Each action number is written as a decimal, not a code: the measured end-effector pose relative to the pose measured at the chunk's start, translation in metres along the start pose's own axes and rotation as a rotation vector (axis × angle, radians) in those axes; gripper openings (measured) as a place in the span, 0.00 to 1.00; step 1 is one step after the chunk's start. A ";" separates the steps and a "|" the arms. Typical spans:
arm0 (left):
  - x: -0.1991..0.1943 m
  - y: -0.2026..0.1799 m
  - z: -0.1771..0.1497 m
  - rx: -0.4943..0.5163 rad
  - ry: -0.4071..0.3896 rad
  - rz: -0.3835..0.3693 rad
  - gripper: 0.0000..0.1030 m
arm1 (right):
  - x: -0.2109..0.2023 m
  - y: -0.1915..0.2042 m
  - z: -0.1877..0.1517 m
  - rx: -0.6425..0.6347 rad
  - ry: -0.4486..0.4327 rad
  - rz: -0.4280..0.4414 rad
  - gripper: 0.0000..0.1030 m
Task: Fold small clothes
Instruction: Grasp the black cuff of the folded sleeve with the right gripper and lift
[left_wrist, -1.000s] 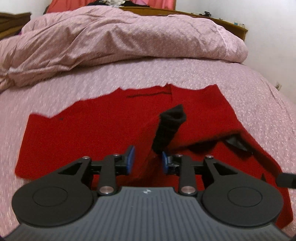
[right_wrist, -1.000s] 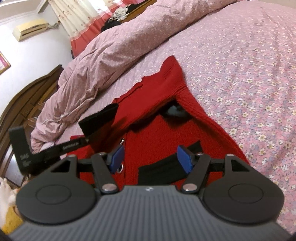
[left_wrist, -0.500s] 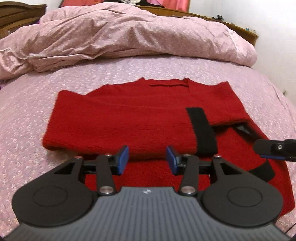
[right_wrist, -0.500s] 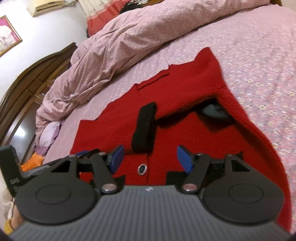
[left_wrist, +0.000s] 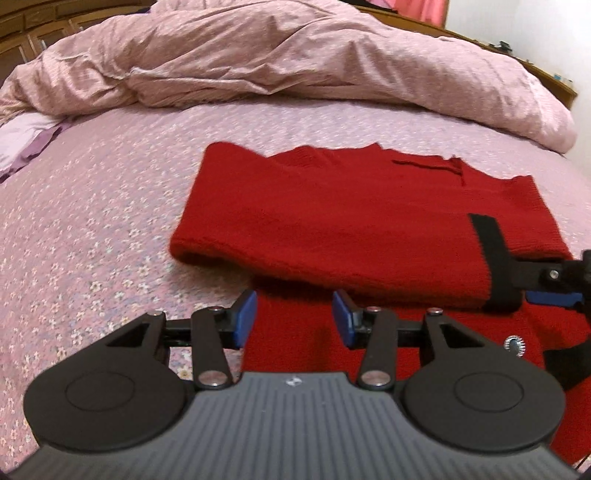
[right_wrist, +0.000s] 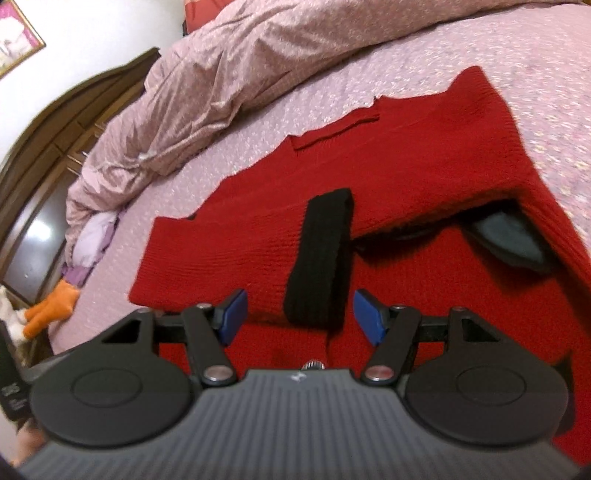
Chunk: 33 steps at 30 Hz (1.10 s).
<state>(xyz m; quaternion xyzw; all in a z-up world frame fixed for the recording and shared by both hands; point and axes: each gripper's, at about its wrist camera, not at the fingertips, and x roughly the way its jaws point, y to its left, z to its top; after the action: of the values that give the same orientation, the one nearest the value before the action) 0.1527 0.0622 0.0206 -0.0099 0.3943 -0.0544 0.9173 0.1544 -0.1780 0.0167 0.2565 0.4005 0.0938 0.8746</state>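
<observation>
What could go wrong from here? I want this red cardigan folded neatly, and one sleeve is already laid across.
1. The folded sleeve lies loose on the red cardigan; dragging either open claw past its black cuff could pull it askew.
2. The neck opening gapes on one side, so the next fold may trap a lump.
3. The left claw and right claw are close together and might collide.

Open: floral bedspread (left_wrist: 92, 229) left of the red cardigan (left_wrist: 351, 221).
Blocked: heaped quilt (left_wrist: 295, 62) behind it.
</observation>
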 end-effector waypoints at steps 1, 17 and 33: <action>0.002 0.002 -0.001 -0.007 0.004 0.002 0.50 | 0.007 0.000 0.002 -0.005 0.011 -0.005 0.65; 0.015 0.007 0.001 -0.059 0.000 -0.006 0.50 | 0.009 0.030 0.034 -0.163 -0.026 0.055 0.13; 0.036 0.001 0.036 -0.075 -0.057 -0.017 0.50 | -0.027 0.065 0.132 -0.411 -0.299 -0.041 0.12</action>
<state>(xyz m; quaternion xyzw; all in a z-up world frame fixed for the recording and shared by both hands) 0.2035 0.0588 0.0190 -0.0494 0.3696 -0.0470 0.9267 0.2387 -0.1820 0.1406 0.0762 0.2442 0.1167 0.9596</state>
